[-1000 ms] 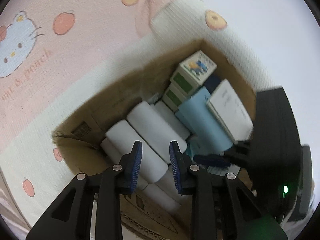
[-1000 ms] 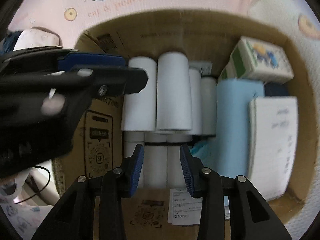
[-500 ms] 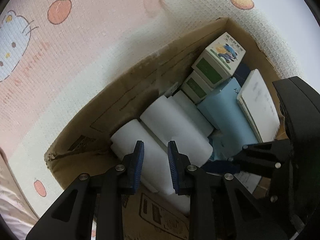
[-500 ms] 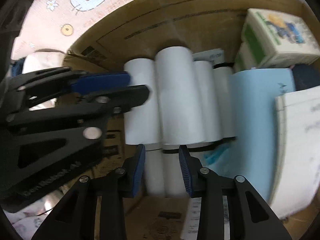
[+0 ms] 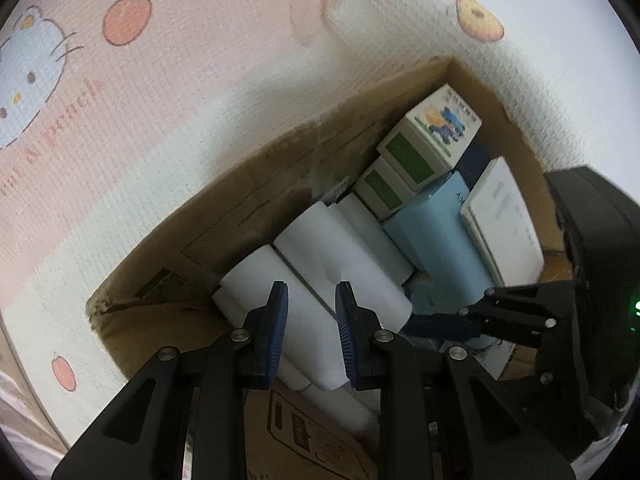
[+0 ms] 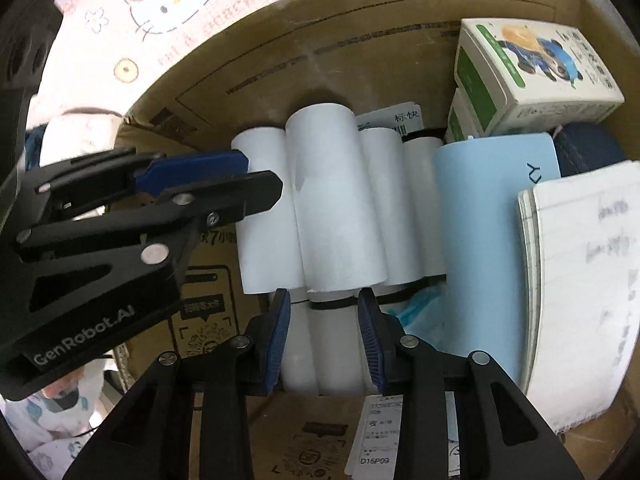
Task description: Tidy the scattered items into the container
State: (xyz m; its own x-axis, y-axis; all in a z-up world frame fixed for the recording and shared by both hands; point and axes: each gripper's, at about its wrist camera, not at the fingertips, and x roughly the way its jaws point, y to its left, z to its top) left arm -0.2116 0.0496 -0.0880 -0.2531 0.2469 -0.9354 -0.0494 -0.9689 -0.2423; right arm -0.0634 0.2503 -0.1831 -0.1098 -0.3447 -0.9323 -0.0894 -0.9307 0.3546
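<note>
An open cardboard box (image 5: 280, 184) (image 6: 360, 32) holds several white paper rolls (image 5: 340, 256) (image 6: 332, 200), two green-and-white cartons (image 5: 432, 140) (image 6: 520, 68), a light blue pack (image 5: 436, 232) (image 6: 492, 220) and a white notepad (image 5: 504, 220) (image 6: 580, 280). My left gripper (image 5: 312, 332) (image 6: 260, 176) points down over the leftmost rolls. Its blue pads stand a little apart and grip nothing. My right gripper (image 6: 324, 336) (image 5: 436, 316) hangs just beside it over the nearer row of rolls, also narrowly open and empty.
The box sits on a pink and white cartoon-cat mat (image 5: 120, 120) (image 6: 160, 8). A dark blue item (image 6: 588, 148) is wedged behind the blue pack. A white shipping label (image 6: 380, 432) lies on the near flap (image 5: 304, 440). The two grippers are close together.
Both grippers have sunk closer to the rolls inside the box, and the right one has rolled somewhat. The left jaws have narrowed slightly.
</note>
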